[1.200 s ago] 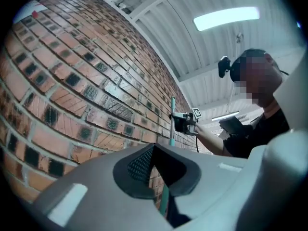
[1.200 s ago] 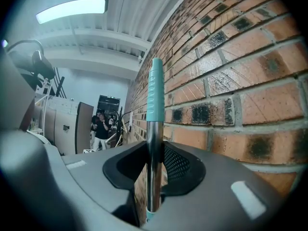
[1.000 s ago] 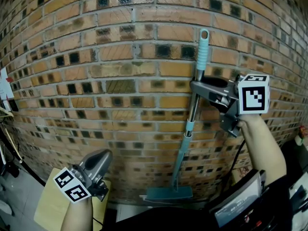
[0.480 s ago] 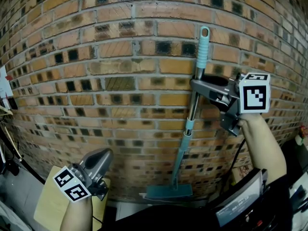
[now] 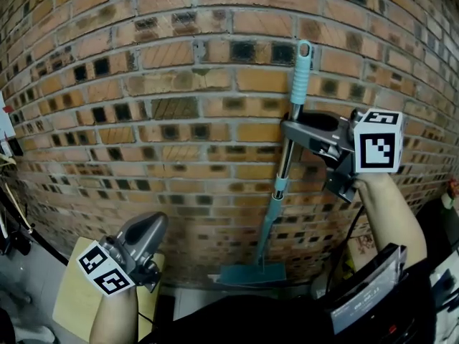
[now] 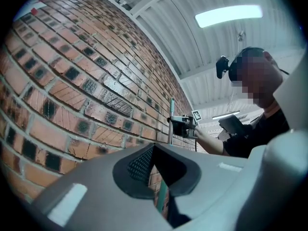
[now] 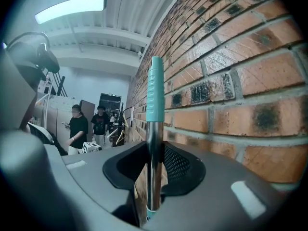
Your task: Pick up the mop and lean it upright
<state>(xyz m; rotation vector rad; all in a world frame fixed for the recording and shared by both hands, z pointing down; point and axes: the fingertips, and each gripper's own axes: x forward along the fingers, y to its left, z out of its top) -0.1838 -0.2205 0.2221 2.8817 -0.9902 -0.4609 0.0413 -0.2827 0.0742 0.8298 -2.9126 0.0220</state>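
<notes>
The mop stands upright against the brick wall (image 5: 179, 142). Its teal grip (image 5: 302, 74) is at the top, its metal shaft (image 5: 285, 160) below, and its flat teal head (image 5: 251, 273) rests on the floor. My right gripper (image 5: 290, 128) is shut on the metal shaft just under the teal grip; in the right gripper view the shaft (image 7: 154, 148) runs between the pads of that gripper (image 7: 151, 177). My left gripper (image 5: 156, 224) hangs low at the left, far from the mop, shut and empty. In the left gripper view the mop (image 6: 172, 121) shows far off beyond the left gripper (image 6: 156, 177).
A pale wooden board (image 5: 72, 303) lies at the lower left by my left hand. A device with a screen (image 5: 366, 299) and a black cable (image 5: 351, 239) sit at the lower right. Two people (image 7: 79, 126) stand far down the room.
The mop and my right gripper hold the same pose against the wall. My left gripper has sunk slightly. The head view has shifted a little.
</notes>
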